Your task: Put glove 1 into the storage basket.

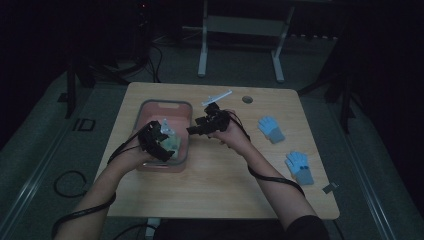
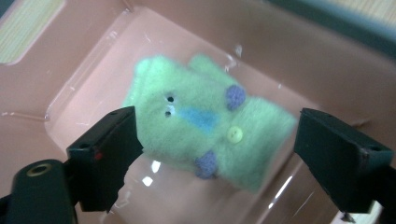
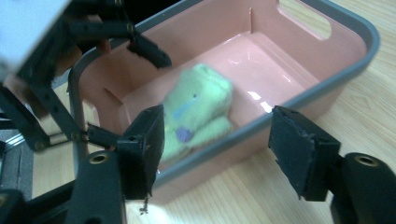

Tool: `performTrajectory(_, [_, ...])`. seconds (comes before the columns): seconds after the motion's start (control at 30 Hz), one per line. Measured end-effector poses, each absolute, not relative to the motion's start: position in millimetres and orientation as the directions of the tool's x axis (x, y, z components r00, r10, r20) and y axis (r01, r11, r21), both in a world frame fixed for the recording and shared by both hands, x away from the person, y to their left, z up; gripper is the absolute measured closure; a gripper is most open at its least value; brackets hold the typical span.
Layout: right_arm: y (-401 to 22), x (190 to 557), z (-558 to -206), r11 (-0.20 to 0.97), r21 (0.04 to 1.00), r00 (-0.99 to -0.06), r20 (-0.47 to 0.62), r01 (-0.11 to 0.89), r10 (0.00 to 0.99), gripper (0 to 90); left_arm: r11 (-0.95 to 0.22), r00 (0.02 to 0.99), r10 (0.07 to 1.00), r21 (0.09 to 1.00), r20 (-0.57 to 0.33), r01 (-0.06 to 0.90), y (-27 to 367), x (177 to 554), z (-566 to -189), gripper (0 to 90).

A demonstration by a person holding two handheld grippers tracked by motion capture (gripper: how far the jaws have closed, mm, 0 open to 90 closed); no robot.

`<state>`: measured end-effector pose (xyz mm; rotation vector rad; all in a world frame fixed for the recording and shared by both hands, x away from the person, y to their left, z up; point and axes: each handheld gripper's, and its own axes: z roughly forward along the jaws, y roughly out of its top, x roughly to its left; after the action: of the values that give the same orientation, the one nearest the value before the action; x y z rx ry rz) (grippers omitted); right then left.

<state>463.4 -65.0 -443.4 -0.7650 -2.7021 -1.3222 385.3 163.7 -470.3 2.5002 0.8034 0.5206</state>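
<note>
A small green glove [image 2: 205,123], knitted or felted, is seen lying on the floor of a pink tub [image 1: 185,107] that stands on the left half of the wooden worktop [image 1: 225,175]; a yellow button, two purple patches and a blue mark are carried on its upper face. The left tongs [image 2: 217,149] are held above the tub with the jaws spread wide on either side of the glove, nothing being gripped; the right tongs [image 3: 219,154] are held just outside the tub's long wall, likewise wide and empty. Two blue gloves [image 1: 271,129] are left well apart from the tub on the right side of the worktop, and a pale strip [image 1: 216,97] lies near the far edge. The green glove is judged to be light, soft and easily crushed, so that it will fold and sag when lifted; little slipping is expected from its fuzzy surface. A hold is best taken across the thick folded middle, pinching the layers together, rather than at a thin edge; the button is better avoided.
</note>
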Motion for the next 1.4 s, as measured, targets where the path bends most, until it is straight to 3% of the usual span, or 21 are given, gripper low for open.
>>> performTrajectory(0.07, [-72, 458, -442, 0.511, 0.74, -0.881, 0.24, 0.438, 0.407, 29.8, -0.71, 0.768, 0.615, 0.549, 0.179, 0.441, 164, 383, -467, 5.7])
performTrajectory(0.3, [-90, 449, -444, 0.507, 0.745, -0.886, 0.251, 0.434, 0.389, 19.9, -0.652, 0.763, 0.635, 0.616, 0.125, 0.442, 157, 374, -456, 3.7])
performTrajectory(1.07, [-141, 432, -452, 0.523, 0.782, -0.899, 0.106, 0.34, 0.425, 22.3, -0.607, 0.841, 0.535, 0.731, 0.084, 0.313, 97, 349, -453, 2.3])
performTrajectory(1.4, [-163, 421, -456, 0.48, 0.792, -0.878, 0.141, 0.378, 0.457, 16.5, -0.611, 0.872, 0.48, 0.749, 0.091, 0.258, 74, 340, -457, 2.3])
